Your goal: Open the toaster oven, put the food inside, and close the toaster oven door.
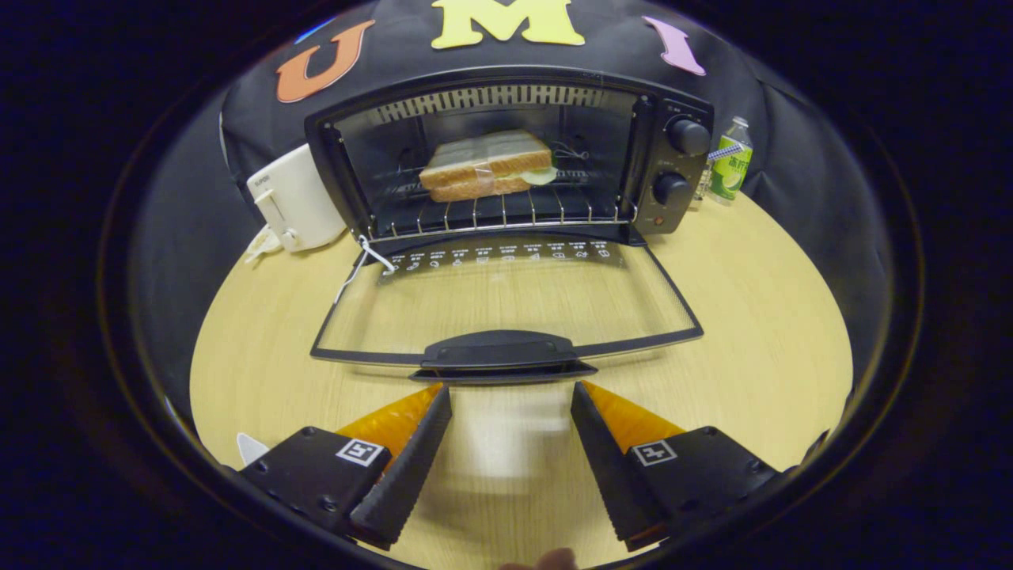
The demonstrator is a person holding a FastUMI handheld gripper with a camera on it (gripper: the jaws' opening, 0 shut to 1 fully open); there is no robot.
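The toaster oven stands at the far side of the tabletop with its glass door dropped flat toward me. On the wire rack inside sits the sandwich — wrapped slices of bread with a pale green filling showing at its right end — roughly centred and well back from the rack's front bar. My tongs hang spread wide and pinch nothing; bare wood shows between the fingers. Their tips sit just short of the door handle, one tip beside each end of it, not touching as far as I can tell. The sandwich lies well beyond them, straight ahead past the whole length of the lowered door. Two control knobs run down the oven's right panel. A white toaster stands close against the oven's left side, and a green bottle stands near its right rear corner — both well clear of the door. Open tabletop lies to either side of the door and under the tongs. A fingertip of my hand shows below the tongs.
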